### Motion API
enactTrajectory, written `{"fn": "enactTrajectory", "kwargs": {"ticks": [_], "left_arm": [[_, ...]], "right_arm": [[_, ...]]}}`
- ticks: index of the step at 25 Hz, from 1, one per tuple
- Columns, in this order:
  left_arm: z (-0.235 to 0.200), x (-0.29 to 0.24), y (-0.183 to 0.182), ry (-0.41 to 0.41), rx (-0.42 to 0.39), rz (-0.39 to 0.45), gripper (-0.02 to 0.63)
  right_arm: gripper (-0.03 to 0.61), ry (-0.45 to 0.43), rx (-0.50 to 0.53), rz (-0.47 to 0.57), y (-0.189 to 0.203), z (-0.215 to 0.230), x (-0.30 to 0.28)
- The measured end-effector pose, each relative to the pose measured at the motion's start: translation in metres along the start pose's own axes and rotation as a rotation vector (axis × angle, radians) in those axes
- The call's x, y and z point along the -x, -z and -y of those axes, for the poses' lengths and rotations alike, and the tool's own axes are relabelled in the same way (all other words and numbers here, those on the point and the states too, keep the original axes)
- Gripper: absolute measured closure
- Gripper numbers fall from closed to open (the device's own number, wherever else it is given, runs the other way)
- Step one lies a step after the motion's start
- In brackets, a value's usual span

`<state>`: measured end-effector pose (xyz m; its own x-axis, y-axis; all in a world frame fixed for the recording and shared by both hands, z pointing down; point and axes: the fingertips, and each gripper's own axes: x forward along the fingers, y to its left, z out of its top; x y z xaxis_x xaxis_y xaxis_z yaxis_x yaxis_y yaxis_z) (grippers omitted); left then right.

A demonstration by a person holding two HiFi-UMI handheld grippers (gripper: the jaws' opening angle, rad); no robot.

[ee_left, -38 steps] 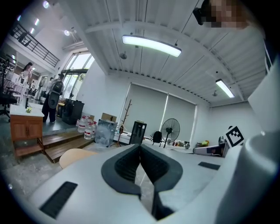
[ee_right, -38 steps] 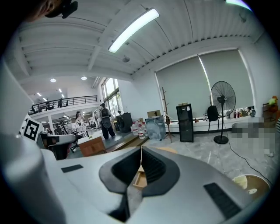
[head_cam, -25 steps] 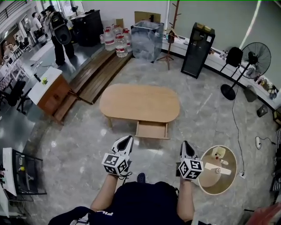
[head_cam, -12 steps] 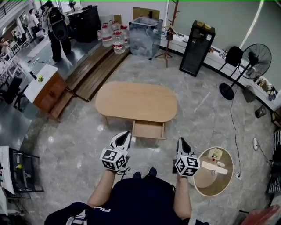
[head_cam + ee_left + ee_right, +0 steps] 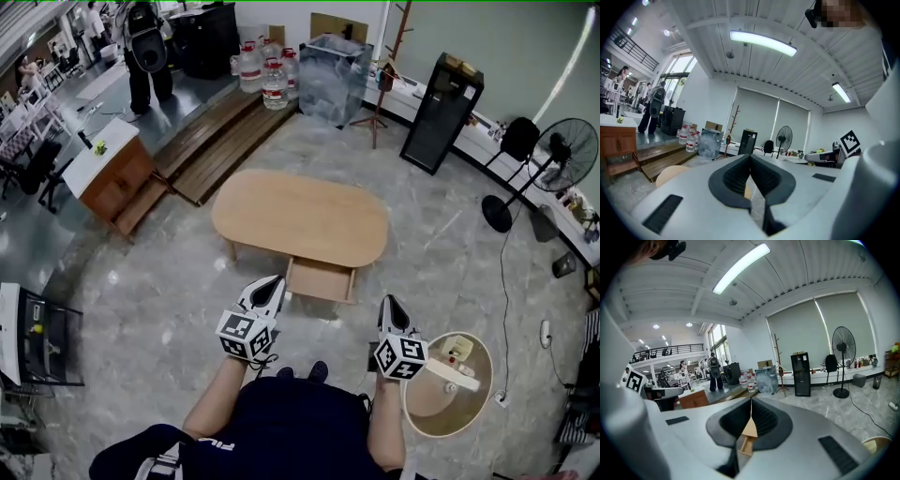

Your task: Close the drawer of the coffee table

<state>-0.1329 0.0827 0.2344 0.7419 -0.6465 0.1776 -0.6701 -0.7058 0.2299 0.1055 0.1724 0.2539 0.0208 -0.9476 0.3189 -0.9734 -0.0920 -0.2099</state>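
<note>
The left gripper and right gripper, jaws pressed together and empty, point forward, probably so blunt tips can push. The open drawer juts from the table just ahead, between them.

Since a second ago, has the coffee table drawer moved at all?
No. The drawer sticks out from under the tabletop about as far as before. The left gripper and right gripper are both short of it.
</note>
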Motion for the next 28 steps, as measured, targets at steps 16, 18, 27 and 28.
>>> {"fn": "enactTrajectory", "kwargs": {"ticks": [16,18,27,28], "left_arm": [[0.032,0.0,0.012,-0.103,-0.011,-0.023,0.588],[0.035,0.003,0.016,-0.113,-0.01,-0.031,0.588],[0.013,-0.019,0.035,-0.142,0.017,-0.064,0.588],[0.01,-0.023,0.035,-0.138,0.019,-0.065,0.588]], "right_arm": [[0.551,-0.12,-0.017,-0.021,0.003,0.028,-0.008],[0.551,-0.133,-0.015,-0.034,0.007,0.029,-0.009],[0.551,-0.153,-0.01,-0.089,0.022,0.032,-0.042],[0.551,-0.149,-0.01,-0.089,0.021,0.032,-0.047]]}}
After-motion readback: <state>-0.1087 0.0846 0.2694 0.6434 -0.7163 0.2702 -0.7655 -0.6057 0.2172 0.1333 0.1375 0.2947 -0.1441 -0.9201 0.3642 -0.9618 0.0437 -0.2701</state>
